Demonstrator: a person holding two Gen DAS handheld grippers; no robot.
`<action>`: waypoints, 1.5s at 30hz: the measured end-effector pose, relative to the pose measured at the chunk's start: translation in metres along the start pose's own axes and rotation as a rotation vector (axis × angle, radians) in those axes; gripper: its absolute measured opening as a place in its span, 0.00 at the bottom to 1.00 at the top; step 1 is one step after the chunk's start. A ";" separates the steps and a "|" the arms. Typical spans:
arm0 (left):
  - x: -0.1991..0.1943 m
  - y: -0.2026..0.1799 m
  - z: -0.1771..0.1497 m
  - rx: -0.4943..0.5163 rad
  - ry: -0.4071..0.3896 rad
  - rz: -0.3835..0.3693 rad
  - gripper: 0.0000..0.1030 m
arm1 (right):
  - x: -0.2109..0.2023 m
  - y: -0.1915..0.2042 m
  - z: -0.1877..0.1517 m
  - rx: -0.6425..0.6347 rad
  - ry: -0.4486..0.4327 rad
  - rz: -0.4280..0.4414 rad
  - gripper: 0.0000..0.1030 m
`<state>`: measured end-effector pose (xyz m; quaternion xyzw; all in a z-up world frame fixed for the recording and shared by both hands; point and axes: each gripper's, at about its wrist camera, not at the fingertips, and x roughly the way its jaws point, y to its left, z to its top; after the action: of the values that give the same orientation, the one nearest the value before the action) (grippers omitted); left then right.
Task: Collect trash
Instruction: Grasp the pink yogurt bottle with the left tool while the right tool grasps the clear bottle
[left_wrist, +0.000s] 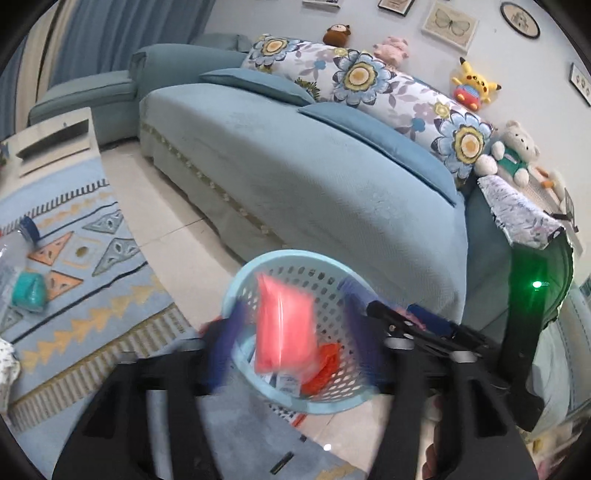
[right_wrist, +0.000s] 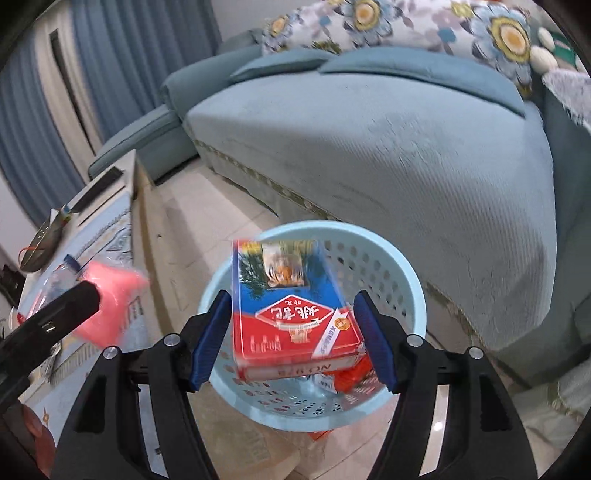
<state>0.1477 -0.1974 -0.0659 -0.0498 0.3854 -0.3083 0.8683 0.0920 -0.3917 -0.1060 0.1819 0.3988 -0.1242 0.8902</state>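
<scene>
Hovering over the basket (right_wrist: 312, 236), both claws were spread wide; the box (right_wrist: 291, 306) and pink packet (left_wrist: 284, 325) could've clipped its rim.

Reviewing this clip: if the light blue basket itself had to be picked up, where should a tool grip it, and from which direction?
Grip the basket by its upper rim, from above, one finger inside the wall and one outside. It stands upright and open-topped, too wide to span; the rim's sofa side looks free of trash.
</scene>
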 end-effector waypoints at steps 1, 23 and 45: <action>-0.001 0.001 -0.002 -0.001 -0.009 0.010 0.73 | 0.002 -0.001 -0.001 0.006 0.006 -0.005 0.63; -0.143 0.067 0.015 -0.077 -0.257 0.161 0.72 | -0.085 0.150 -0.006 -0.289 -0.125 0.156 0.63; -0.145 0.314 -0.014 -0.139 0.029 0.436 0.72 | 0.039 0.378 -0.002 -0.404 0.136 0.357 0.57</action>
<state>0.2196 0.1408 -0.0849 -0.0207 0.4197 -0.0868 0.9033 0.2548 -0.0524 -0.0513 0.0759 0.4359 0.1295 0.8874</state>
